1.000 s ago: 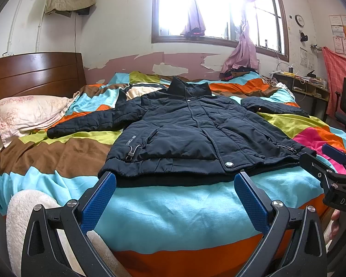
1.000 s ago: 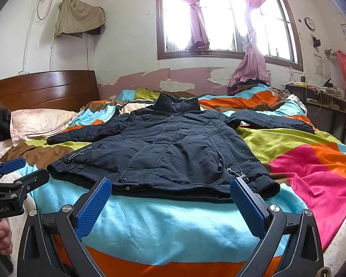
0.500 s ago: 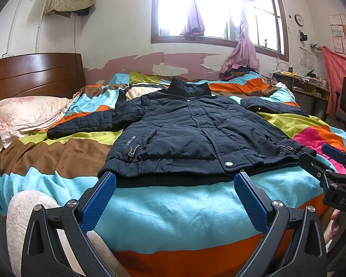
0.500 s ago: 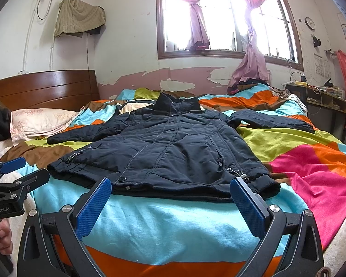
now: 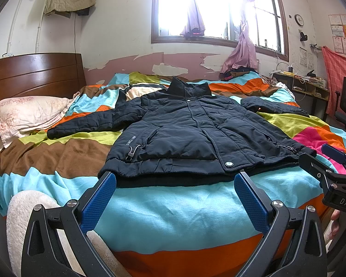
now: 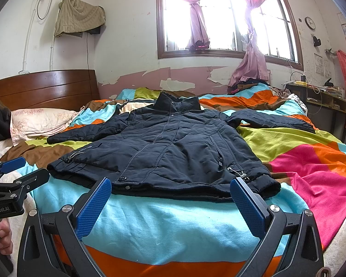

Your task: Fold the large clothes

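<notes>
1. Left gripper (image 5: 174,192): blue pads spread wide, nothing held, just short of the jacket hem.
2. Right gripper (image 6: 170,197): same, wide and empty; body reads "DAS", the left's "GenRobot.AI".
3. Jacket (image 5: 196,133) at 12 o'clock, flat on the striped bedspread (image 5: 173,205), "SINCE 1989" by the pocket.

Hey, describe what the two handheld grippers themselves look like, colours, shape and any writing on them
Both grippers match. The left gripper and right gripper each have a black frame with triangular cut-outs, silver round bolts at the pivots, and two fingers faced with textured blue pads. Seen from the side, the left one's body reads "GenRobot.AI" in white; the right one's shows "DAS", the rest cut off.
</notes>
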The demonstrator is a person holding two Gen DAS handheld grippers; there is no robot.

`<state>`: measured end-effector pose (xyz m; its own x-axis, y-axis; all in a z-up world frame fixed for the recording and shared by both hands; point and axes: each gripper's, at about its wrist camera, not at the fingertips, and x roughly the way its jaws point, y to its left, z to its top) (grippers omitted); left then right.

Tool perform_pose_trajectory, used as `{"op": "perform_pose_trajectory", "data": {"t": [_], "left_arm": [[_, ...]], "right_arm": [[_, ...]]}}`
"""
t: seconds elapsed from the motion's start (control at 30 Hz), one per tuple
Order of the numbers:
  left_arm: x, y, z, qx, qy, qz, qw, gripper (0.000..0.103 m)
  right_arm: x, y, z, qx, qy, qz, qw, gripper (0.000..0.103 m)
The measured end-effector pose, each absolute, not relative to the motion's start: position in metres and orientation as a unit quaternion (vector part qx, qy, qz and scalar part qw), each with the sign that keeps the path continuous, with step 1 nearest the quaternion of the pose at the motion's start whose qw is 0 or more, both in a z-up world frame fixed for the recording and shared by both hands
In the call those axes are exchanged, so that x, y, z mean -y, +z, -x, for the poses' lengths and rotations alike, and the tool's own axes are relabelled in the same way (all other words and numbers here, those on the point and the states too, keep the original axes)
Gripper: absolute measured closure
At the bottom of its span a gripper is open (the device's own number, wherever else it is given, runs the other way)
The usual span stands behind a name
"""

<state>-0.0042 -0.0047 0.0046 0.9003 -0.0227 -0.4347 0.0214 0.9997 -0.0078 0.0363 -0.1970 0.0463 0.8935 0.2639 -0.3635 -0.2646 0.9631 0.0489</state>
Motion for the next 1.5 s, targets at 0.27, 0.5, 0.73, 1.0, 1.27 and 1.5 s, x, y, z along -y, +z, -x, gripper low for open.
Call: {"op": "perform_pose_trajectory", "data": {"t": [0.27,0.5,0.73,1.0,1.27,1.5], "left_arm": [[0.002,0.005,0.001,-0.231,-0.013,0.009,0.973,0.002],[-0.016,0.002,-0.027,-0.303,-0.013,0.056,0.951,0.003],[-0.052,0.017,-0.070,-0.363,0.011,0.119,0.924,0.003],[-0.085,0.044,-0.137,-0.389,0.021,0.194,0.900,0.003],[-0.055,0.073,-0.220,-0.395,-0.041,0.222,0.891,0.003],[0.009,0.082,-0.304,-0.404,-0.101,0.202,0.887,0.003]], "right_arm": [[0.197,0.045,-0.037,-0.188,0.136,0.001,0.973,0.000],[0.195,0.036,-0.042,-0.204,0.141,-0.001,0.969,0.000],[0.202,0.042,-0.080,-0.257,0.140,0.036,0.956,0.000],[0.272,0.068,-0.181,-0.282,0.100,0.003,0.954,0.000],[0.367,0.069,-0.284,-0.311,0.036,-0.113,0.943,0.000],[0.434,0.063,-0.352,-0.324,-0.007,-0.206,0.923,0.000]]}}
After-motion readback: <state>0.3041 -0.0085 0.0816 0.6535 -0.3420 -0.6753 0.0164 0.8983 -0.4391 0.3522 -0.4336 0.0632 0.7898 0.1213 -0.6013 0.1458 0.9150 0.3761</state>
